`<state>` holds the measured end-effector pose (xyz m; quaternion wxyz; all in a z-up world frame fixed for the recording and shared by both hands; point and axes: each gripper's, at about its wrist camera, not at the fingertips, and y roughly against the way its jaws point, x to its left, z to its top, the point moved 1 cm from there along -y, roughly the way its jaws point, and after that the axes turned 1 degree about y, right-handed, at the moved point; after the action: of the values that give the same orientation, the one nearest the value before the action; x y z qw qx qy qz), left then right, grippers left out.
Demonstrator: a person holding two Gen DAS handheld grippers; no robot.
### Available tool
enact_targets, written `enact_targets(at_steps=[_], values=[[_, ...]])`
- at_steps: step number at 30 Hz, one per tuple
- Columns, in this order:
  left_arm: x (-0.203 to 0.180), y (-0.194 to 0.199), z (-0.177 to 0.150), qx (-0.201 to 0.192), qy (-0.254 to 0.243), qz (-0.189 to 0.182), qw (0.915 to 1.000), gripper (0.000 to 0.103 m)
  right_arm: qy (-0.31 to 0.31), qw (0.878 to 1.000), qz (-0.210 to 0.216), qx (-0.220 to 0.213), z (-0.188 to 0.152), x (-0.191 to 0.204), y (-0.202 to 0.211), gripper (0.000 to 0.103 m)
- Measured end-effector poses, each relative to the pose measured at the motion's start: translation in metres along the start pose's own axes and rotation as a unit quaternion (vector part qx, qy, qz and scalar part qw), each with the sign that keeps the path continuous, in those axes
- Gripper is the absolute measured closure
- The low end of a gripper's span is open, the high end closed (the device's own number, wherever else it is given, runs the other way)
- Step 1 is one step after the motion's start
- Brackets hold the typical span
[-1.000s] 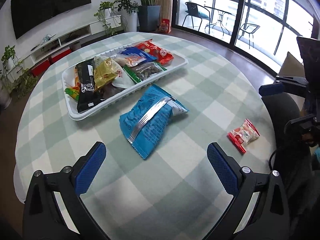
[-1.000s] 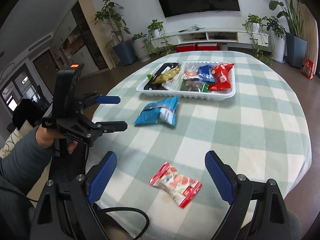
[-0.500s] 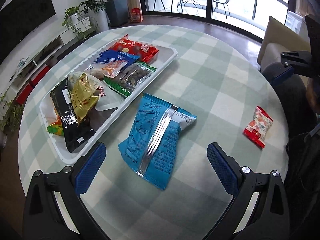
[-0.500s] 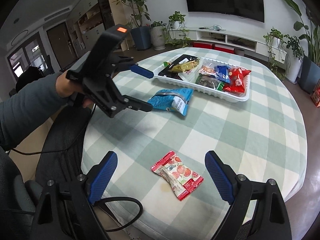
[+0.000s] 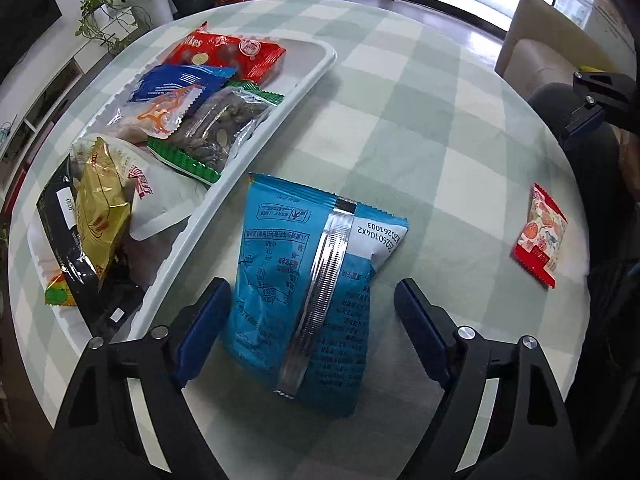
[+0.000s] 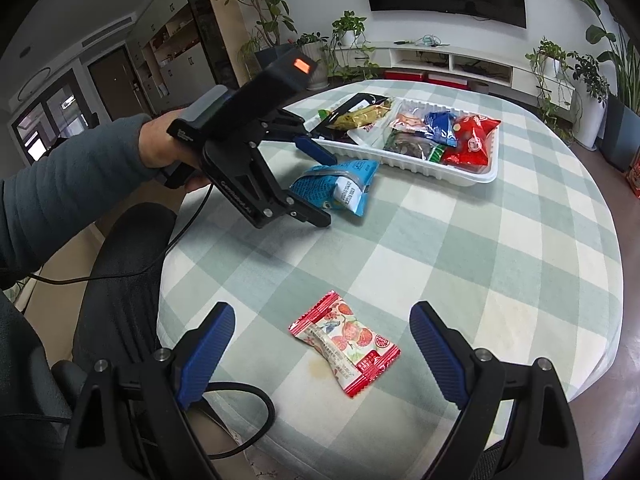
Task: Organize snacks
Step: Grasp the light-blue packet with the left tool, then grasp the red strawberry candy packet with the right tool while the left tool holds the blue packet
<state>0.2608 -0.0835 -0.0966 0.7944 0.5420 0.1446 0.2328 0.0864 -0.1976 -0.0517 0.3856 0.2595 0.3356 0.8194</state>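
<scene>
A blue snack bag (image 5: 280,248) lies seam-up on the checked tablecloth beside a white tray (image 5: 316,76) that holds several snack packets. My left gripper (image 5: 310,286) points steeply down over the bag's near half. Its jaws are closing with the bag between them, and the pads (image 5: 204,320) stand a little clear of the bag's edges. In the right wrist view, this left gripper (image 6: 329,190) straddles the blue bag (image 6: 340,188) in front of the tray (image 6: 420,170). A small red-and-white packet (image 6: 346,342) lies under my right gripper (image 6: 322,308), which is open and apart from it.
The round table (image 6: 480,240) drops off close behind the small packet (image 5: 540,236). A dark chair (image 6: 120,280) and a black cable (image 6: 240,400) sit by the near edge. A grey sleeve (image 6: 68,188) reaches in from the left. Potted plants (image 6: 556,68) line the far wall.
My left gripper has moved forward and down over the blue bag, rolled, and its jaws have narrowed around it. The right gripper has stayed over the small red packet.
</scene>
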Motion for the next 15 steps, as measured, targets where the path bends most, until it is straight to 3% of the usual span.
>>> enact_targets(at_steps=[2, 4, 11, 15], values=[[0.002, 0.000, 0.000, -0.005, 0.014, -0.011, 0.9998, 0.038, 0.000, 1.000, 0.001, 0.003, 0.000, -0.001, -0.002, 0.011], [0.005, 0.001, -0.001, -0.010, 0.028, -0.013, 0.9995, 0.044, 0.000, 1.000, 0.001, 0.007, 0.000, -0.002, -0.002, 0.011], [0.002, 0.006, -0.009, -0.010, 0.062, -0.002, 0.9980, 0.051, 0.025, 0.999, 0.000, 0.031, 0.004, -0.001, -0.007, 0.011], [-0.006, 0.016, -0.026, -0.029, 0.104, -0.008, 0.9941, 0.052, 0.054, 0.997, 0.007, 0.059, 0.006, 0.000, -0.014, 0.011]])
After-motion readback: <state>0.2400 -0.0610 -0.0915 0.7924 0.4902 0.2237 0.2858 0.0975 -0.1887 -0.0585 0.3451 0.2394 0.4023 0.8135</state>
